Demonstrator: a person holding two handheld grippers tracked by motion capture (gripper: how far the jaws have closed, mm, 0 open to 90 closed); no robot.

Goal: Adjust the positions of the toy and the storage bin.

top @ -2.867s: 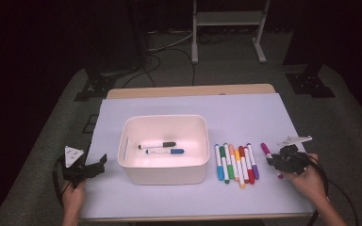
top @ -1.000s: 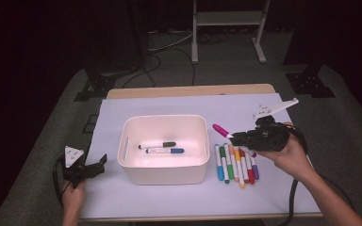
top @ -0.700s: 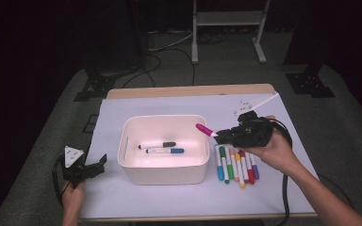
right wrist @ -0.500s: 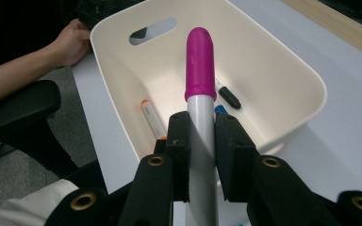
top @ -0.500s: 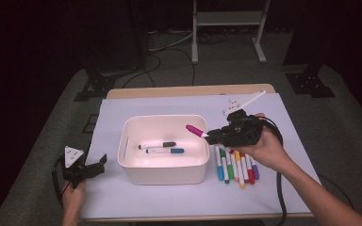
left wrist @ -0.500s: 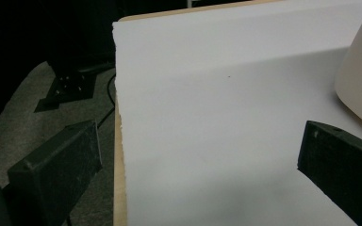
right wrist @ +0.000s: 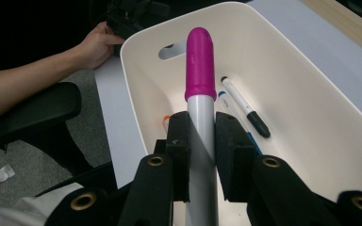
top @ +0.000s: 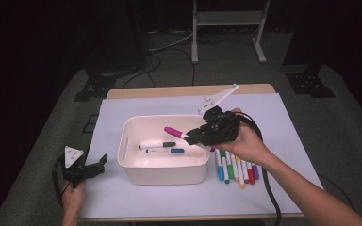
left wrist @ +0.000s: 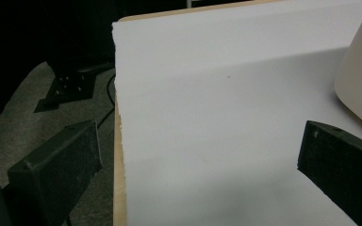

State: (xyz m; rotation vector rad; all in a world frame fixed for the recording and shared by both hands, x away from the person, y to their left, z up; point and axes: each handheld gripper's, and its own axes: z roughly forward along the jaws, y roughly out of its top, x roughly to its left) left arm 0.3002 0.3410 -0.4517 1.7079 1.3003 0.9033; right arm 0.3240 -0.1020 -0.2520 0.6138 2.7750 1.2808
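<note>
While our right gripper, clamping the magenta-capped white marker, is now hovering over the white plastic bin at centre frame, having left the marker row, we are preparing the drop; our left gripper is resting open.

I count one white bin on my worktop. Two markers lie inside it: one with a black cap and one with a blue cap. One magenta-capped marker sits in my right gripper. Beside the bin is one row of loose markers; I make out about six, though my hand hides part of it. I carry two grippers, the left gripper being the second.
</note>
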